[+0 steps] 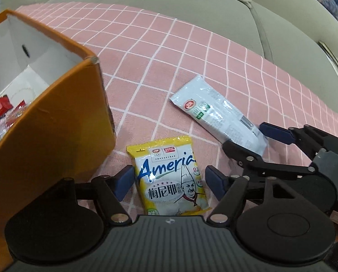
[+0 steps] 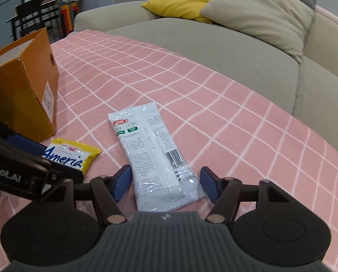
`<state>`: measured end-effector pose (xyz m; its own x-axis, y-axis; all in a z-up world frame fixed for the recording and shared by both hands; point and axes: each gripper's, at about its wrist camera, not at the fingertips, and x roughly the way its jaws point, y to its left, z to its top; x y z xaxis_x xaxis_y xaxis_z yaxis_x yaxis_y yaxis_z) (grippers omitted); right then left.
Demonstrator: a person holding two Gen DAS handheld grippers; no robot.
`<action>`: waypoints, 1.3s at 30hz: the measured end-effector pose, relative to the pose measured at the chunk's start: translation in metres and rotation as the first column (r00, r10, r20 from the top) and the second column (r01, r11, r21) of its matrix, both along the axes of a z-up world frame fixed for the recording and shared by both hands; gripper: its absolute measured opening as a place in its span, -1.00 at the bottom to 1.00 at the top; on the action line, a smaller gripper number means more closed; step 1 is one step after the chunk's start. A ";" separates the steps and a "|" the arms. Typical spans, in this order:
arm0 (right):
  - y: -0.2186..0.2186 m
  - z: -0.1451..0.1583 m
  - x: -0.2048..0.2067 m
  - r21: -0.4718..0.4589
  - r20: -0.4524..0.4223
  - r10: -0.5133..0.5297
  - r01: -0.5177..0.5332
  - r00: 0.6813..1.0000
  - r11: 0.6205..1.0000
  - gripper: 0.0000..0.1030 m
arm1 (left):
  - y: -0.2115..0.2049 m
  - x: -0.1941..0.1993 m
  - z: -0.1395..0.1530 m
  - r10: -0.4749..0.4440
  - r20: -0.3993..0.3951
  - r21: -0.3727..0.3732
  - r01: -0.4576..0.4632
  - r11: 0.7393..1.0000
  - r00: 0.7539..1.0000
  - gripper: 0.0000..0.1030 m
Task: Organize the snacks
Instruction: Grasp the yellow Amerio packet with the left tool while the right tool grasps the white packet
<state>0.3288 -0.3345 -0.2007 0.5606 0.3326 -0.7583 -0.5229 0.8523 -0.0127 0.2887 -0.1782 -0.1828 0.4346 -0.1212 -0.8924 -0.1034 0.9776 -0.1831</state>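
Note:
A yellow and white snack packet [image 1: 171, 176] lies flat on the pink checked cloth, between the open fingers of my left gripper [image 1: 169, 181]; the pads stand just off its sides. It also shows in the right wrist view [image 2: 72, 156]. A long white snack packet [image 2: 156, 158] lies between the open fingers of my right gripper [image 2: 166, 183], not gripped. In the left wrist view the white packet [image 1: 216, 111] lies to the right with the right gripper [image 1: 248, 140] at its near end. An orange box [image 1: 49, 122] with red-wrapped snacks inside [image 1: 1, 111] stands on the left.
The pink checked cloth [image 2: 214, 95] covers the surface. A beige sofa [image 2: 214, 40] with yellow and beige cushions [image 2: 259, 11] runs behind it. The orange box [image 2: 26, 86] stands close to the left gripper. A dining table and chairs [image 2: 33, 11] stand far back left.

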 end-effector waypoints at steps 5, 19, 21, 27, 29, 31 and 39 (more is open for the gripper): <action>0.000 0.002 -0.022 -0.007 0.000 -0.104 0.104 0.995 0.995 0.17 | -0.005 -0.002 0.000 -0.051 0.009 0.054 0.050 0.997 0.999 0.24; 0.031 0.019 -0.126 -0.102 -0.026 -0.445 0.440 0.895 0.892 0.04 | 0.011 -0.078 0.011 -0.171 -0.012 0.049 0.171 0.984 0.985 0.16; 0.037 0.023 -0.145 -0.126 -0.037 -0.479 0.472 0.877 0.873 0.04 | 0.016 -0.091 0.012 -0.191 -0.017 0.051 0.192 0.980 0.981 0.16; 0.058 0.026 -0.197 -0.173 -0.073 -0.525 0.507 0.848 0.844 0.06 | 0.025 -0.117 0.011 -0.261 -0.026 0.057 0.263 0.963 0.965 0.16; 0.064 0.022 -0.207 -0.170 -0.082 -0.503 0.485 0.860 0.858 0.10 | 0.027 -0.120 0.008 -0.277 -0.030 0.062 0.278 0.959 0.960 0.16; 0.067 0.017 -0.211 -0.172 -0.077 -0.471 0.454 0.879 0.874 0.13 | 0.028 -0.121 0.007 -0.285 -0.034 0.057 0.286 0.956 0.958 0.16; 0.065 0.012 -0.206 -0.166 -0.005 -0.229 0.225 0.973 0.960 0.57 | 0.032 -0.111 0.002 -0.306 -0.049 0.037 0.308 0.951 0.951 0.17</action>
<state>0.1227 -0.2692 -0.1889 0.5882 0.0688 -0.8057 -0.3173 0.9361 -0.1517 0.1776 -0.1458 -0.1808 0.3444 -0.2039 -0.9164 0.1966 0.9701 -0.1420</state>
